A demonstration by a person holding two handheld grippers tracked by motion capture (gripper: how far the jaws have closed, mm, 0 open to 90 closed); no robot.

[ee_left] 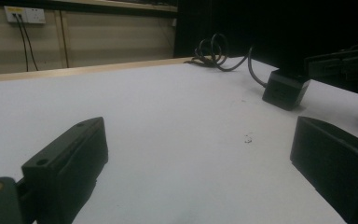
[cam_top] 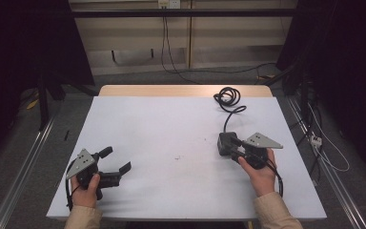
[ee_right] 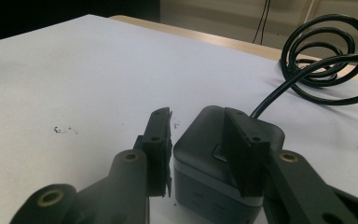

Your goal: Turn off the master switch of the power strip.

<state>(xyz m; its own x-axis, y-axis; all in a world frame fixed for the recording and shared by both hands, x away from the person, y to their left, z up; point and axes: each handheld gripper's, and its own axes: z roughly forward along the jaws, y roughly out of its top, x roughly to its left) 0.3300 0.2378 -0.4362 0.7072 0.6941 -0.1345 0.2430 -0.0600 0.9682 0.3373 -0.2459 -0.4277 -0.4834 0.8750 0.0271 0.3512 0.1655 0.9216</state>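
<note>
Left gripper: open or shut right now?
Open. The left gripper has its jaws spread wide apart over bare table, nothing between them; the left gripper view shows white surface in the gap.

White-topped table (cam_top: 171, 129)
A black box (cam_top: 225, 142) is sitting at its right, its coiled cable (cam_top: 228, 98) lying toward the far edge.

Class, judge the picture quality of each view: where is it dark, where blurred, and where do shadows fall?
High view: white tabletop evenly lit, surroundings nearly black, soft shadows beside both claws. Left gripper view: near jaws of the left claw dim and soft, the black adapter box sharper, background black at upper right. Right gripper view: right claw and box slightly soft, coiled cable clear.
</note>
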